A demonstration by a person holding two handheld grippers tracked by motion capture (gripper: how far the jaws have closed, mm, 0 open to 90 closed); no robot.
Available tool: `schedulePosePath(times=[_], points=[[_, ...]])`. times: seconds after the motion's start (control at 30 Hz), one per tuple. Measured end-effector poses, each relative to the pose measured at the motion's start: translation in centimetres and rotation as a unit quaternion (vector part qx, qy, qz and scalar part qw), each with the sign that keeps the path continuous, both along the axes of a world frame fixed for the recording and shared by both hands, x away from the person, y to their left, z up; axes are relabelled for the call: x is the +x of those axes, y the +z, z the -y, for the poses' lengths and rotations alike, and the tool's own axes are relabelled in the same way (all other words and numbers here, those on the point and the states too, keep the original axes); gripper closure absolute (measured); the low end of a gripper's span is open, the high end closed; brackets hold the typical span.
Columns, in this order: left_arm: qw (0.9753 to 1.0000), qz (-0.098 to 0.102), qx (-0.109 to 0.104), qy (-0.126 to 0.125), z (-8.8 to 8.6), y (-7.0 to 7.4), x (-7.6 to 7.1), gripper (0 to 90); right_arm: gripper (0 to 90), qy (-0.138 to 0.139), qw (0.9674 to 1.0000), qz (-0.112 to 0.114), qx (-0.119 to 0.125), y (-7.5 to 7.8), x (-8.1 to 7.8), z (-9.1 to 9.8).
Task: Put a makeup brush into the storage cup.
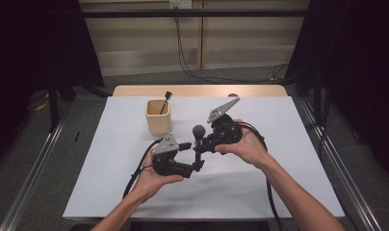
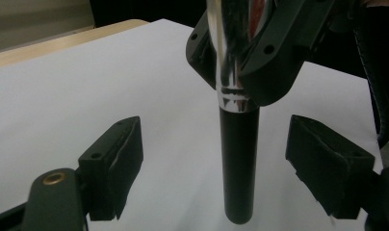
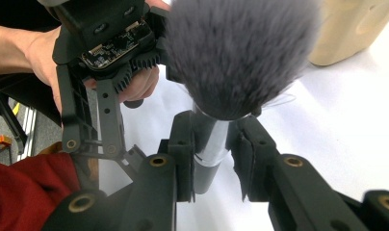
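Frame centre: makeup brush (image 1: 199, 137) held upright, clamped by right gripper (image 1: 202, 144) | left gripper (image 1: 195, 156) jaws spread around handle, not touching, seemingly for handover | cup (image 1: 158, 117) upper left.

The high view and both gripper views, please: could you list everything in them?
Fluffy grey makeup brush with silver ferrule and black handle: one, upright, clamped by the right gripper, handle between the left jaws.
Beige square wooden cup: one, far left of sheet, black stick inside.
White sheet: one, covering the wooden table.
Right gripper: black, shut on the ferrule.
Left gripper: black, jaws apart, not touching the handle.
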State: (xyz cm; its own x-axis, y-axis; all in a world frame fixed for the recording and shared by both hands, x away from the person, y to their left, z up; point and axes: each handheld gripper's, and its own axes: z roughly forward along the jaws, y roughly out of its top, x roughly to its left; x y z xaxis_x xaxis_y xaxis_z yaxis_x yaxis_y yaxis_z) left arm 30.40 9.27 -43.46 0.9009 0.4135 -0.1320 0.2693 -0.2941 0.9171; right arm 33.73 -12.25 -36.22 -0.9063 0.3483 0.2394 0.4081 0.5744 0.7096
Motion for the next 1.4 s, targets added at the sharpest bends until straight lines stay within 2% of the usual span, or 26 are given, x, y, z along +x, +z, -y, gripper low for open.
schedulePosePath(times=[0.1, 0.17, 0.23, 0.37, 0.43, 0.63, 0.67, 0.7, 0.87, 0.93, 1.1, 1.17, 1.4], points=[[1.0000, -0.003, -0.006, -0.001, 0.0, 0.0, 0.1, 28.0, 71.3, -0.002, 1.0000, 0.000, 0.000, -0.1, 0.0, 0.0], [0.9999, -0.005, -0.008, -0.006, 0.1, -0.1, 0.1, 37.1, 71.3, -0.002, 1.0000, 0.000, 0.002, -0.2, 0.0, 0.0], [1.0000, -0.002, -0.005, -0.005, 0.1, -0.1, 0.0, 37.2, 71.3, -0.002, 1.0000, 0.003, 0.004, -0.2, 0.0, 0.0], [0.9997, -0.017, -0.011, -0.012, 0.0, -0.1, 0.2, 47.0, 71.3, -0.001, 1.0000, 0.002, 0.004, -0.3, -0.1, 0.0], [0.9994, -0.030, -0.010, -0.013, 0.0, -0.3, 0.4, 48.0, 71.3, -0.004, 1.0000, 0.003, 0.003, -0.4, -0.1, 0.0], [0.9989, -0.036, -0.017, -0.024, 0.1, -0.4, 0.5, 59.6, 71.3, -0.004, 1.0000, 0.003, 0.007, -0.5, 0.0, -0.2], [0.9988, -0.037, -0.019, -0.025, 0.1, -0.4, 0.5, 63.9, 71.3, -0.004, 1.0000, 0.004, 0.007, -0.5, 0.0, -0.2], [0.9989, -0.038, -0.018, -0.023, 0.1, -0.4, 0.5, 64.0, 71.3, -0.002, 1.0000, 0.003, 0.006, -0.5, 0.0, -0.2], [0.9988, -0.035, -0.021, -0.028, 0.1, -0.4, 0.5, 73.7, 71.4, -0.006, 0.9999, 0.003, 0.008, -0.6, 0.0, -0.1], [0.9990, -0.030, -0.020, -0.025, 0.1, -0.4, 0.4, 74.3, 71.4, -0.004, 1.0000, 0.002, 0.009, -0.7, 0.0, -0.1], [0.9986, -0.038, -0.020, -0.030, 0.2, -0.4, 0.4, 74.5, 71.3, -0.005, 0.9999, 0.002, 0.010, -0.8, -0.1, 0.0], [0.9987, -0.036, -0.018, -0.031, 0.1, -0.4, 0.5, 74.5, 71.3, -0.005, 0.9999, 0.003, 0.010, -0.8, -0.1, 0.0], [0.9990, -0.030, -0.016, -0.029, -0.1, -0.4, 0.6, 74.7, 71.1, -0.012, 0.9996, 0.001, 0.025, -1.1, 0.0, 0.0]])
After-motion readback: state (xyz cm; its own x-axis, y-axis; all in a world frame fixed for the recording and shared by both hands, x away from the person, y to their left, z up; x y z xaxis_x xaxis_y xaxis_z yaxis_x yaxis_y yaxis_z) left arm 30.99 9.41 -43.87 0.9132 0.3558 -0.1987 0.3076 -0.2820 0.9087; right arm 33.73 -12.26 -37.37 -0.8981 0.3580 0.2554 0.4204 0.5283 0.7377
